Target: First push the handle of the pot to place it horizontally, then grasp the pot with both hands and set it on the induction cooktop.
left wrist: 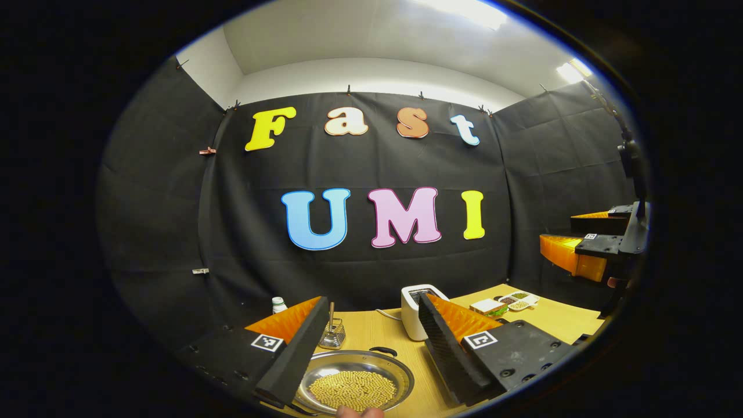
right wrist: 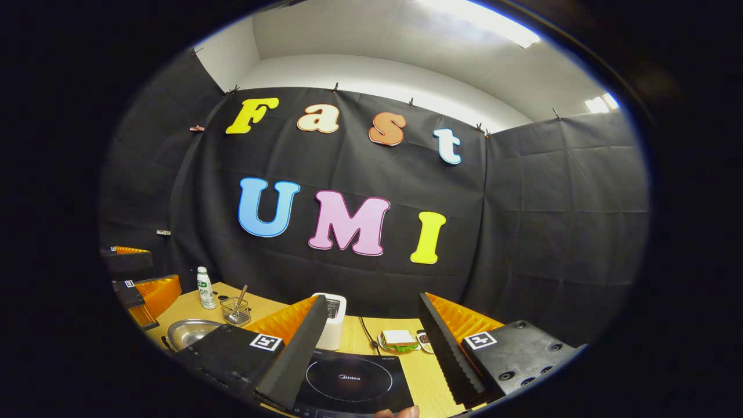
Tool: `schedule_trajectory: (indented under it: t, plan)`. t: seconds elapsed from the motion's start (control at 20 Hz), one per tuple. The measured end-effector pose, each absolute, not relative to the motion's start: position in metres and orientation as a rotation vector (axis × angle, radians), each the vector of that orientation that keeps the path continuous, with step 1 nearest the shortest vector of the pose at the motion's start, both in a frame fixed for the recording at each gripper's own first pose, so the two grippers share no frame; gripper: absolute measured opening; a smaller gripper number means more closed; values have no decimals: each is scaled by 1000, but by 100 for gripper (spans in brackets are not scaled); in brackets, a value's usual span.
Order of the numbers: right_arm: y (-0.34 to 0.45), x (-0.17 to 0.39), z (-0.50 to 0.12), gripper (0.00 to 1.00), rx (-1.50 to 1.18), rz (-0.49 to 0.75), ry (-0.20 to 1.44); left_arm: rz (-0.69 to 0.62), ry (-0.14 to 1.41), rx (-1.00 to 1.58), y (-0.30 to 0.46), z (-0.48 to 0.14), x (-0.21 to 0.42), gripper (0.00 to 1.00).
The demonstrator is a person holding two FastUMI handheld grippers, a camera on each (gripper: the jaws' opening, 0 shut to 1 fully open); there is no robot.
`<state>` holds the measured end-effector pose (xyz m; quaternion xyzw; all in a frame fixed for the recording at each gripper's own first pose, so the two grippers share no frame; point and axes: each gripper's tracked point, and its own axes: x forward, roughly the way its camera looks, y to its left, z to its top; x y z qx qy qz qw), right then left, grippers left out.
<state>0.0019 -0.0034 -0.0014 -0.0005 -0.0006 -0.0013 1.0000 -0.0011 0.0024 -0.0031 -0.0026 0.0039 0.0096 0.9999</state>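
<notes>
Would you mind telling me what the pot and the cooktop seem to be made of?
Pot: likely polished steel, silvery with bright glints along its rim. Induction cooktop: looks like smooth black glass, flat and glossy with a thin printed ring; the exact material is uncertain.

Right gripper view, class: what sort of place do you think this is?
Probably a mock kitchen counter in a recording booth: an induction cooktop, a toaster and a sandwich sit on a wooden table.

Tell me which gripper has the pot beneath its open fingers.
The left gripper: the bead-filled pot lies below it, whereas the right gripper hangs over the cooktop.
</notes>
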Motion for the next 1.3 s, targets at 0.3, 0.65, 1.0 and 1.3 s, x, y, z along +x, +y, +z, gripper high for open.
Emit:
schedule_trajectory:
  t: [0.3, 0.65, 1.0, 1.3]
  plan:
    - [-3, 2, -3, 98, -11, -1, -3, -59, 39, 3, -14, -10, 2, 93]
    - [-2, 5, -4, 97, -9, -1, 0, -251, 313, 59, -39, -73, -10, 5]
    - [-6, 3, -13, 98, -9, -3, 21, -399, 698, 59, -48, -167, -45, 5]
    - [-11, 3, -24, 98, -4, -8, 47, -405, 903, 70, -34, -222, -72, 5]
